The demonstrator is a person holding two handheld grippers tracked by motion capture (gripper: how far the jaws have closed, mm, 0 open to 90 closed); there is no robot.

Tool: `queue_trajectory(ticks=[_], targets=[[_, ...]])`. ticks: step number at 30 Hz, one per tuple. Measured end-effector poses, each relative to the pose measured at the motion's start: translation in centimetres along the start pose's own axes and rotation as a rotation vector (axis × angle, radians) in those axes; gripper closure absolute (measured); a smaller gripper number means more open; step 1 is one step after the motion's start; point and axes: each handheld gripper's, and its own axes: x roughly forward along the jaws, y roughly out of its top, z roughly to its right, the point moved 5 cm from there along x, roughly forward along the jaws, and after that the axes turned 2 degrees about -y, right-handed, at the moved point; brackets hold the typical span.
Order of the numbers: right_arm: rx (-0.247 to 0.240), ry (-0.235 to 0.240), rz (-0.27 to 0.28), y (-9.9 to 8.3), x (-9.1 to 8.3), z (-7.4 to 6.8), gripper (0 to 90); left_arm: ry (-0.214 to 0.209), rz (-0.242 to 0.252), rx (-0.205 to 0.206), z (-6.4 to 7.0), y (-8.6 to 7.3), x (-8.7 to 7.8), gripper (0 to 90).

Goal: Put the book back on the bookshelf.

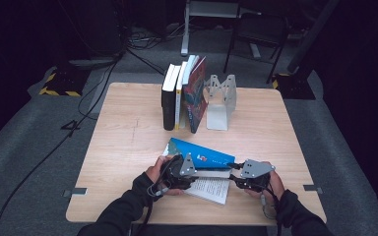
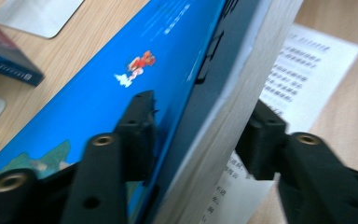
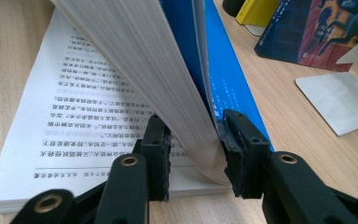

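Note:
A blue-covered book (image 1: pixel 202 153) lies open at the table's near middle, its front part lifted off a flat printed page (image 1: pixel 211 189). My left gripper (image 1: pixel 189 172) holds the raised part from the left; in the left gripper view its jaws (image 2: pixel 200 121) press the blue cover (image 2: pixel 135 88) on one side and the page block (image 2: pixel 228 107) on the other. My right gripper (image 1: pixel 236 178) grips from the right; its jaws (image 3: pixel 196 135) are shut on a thick sheaf of pages (image 3: pixel 135 60) with the blue cover (image 3: pixel 223 74) behind, above the printed page (image 3: pixel 65 107).
Several books (image 1: pixel 184 93) stand upright at the table's far middle, next to a grey metal bookend (image 1: pixel 221 101) on their right. Its flat base (image 3: pixel 340 100) lies near the open book. Cables and a chair are on the floor beyond the table.

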Motion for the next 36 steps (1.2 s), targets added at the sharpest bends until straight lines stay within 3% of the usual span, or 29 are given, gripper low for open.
queue_trajectory(ticks=[6, 9, 12, 17, 20, 21, 24, 26, 30, 36], targets=[[-0.006, 0.003, -0.003, 0.4, -0.4, -0.2, 65.3, 0.072, -0.001, -0.036, -0.2, 0.5, 0.4, 44.9], [-0.003, 0.003, -0.004, 0.5, -0.5, -0.3, 65.7, 0.089, -0.005, -0.01, 0.0, 0.9, 0.5, 48.9], [-0.002, -0.002, -0.002, 0.5, -0.6, -0.1, 65.7, 0.088, -0.011, 0.021, 0.3, 1.2, 0.7, 61.2], [0.01, -0.008, 0.01, 0.5, -0.7, 0.4, 61.5, 0.091, 0.03, 0.006, 0.3, 1.1, 0.9, 66.0], [0.104, 0.014, 0.058, 0.4, -1.3, 1.3, 53.1, 0.077, 0.079, -0.027, 0.1, 1.0, 0.7, 67.3], [0.118, 0.0, 0.061, 0.2, -1.7, 1.8, 49.3, 0.072, 0.097, -0.037, 0.0, 1.0, 0.5, 67.5], [0.176, -0.017, 0.075, -0.8, -2.8, 3.1, 49.2, 0.062, 0.11, -0.086, -0.3, 1.1, 0.1, 67.2], [0.204, -0.043, 0.039, -1.9, -3.0, 3.9, 49.5, 0.072, 0.104, -0.092, -0.1, 1.4, -0.1, 66.8], [0.244, -0.035, -0.056, -4.4, -2.2, 4.7, 50.4, 0.065, 0.123, -0.109, -0.3, 1.3, -0.2, 67.3], [0.23, -0.022, -0.074, -4.6, -1.4, 4.2, 50.0, 0.056, 0.212, -0.203, -1.4, 1.4, -1.5, 67.8]])
